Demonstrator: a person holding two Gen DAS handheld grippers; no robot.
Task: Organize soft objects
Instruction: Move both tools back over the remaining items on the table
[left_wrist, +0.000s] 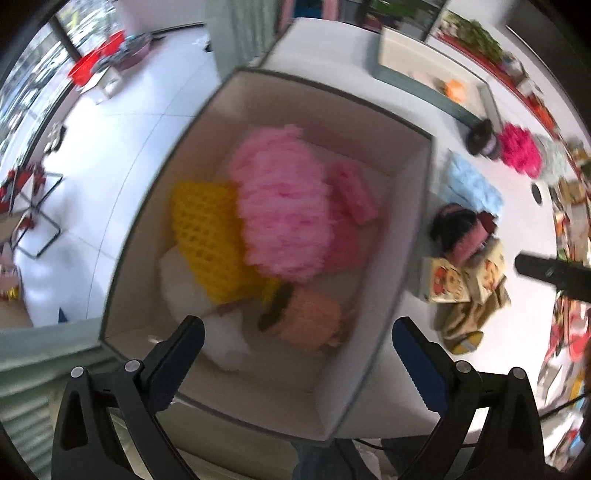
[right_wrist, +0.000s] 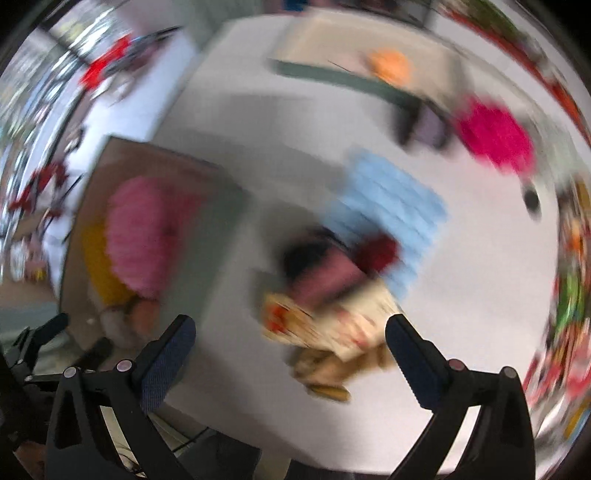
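Left hand-held gripper (left_wrist: 297, 343) hanging wide, empty, over box (left_wrist: 421, 206) collecting soft items; right hand-held gripper (right_wrist: 290, 341) wide above surface pile (right_wrist: 332, 295).

You are looking down on a white table (left_wrist: 417, 107) that is carrying an open box (left_wrist: 413, 206) at its left. Right of it are lying a light blue cloth (left_wrist: 476, 188), a dark bundle (left_wrist: 456, 227) touching patterned cloths (left_wrist: 469, 284), and, farther off, a magenta fluffy ball (left_wrist: 519, 147).
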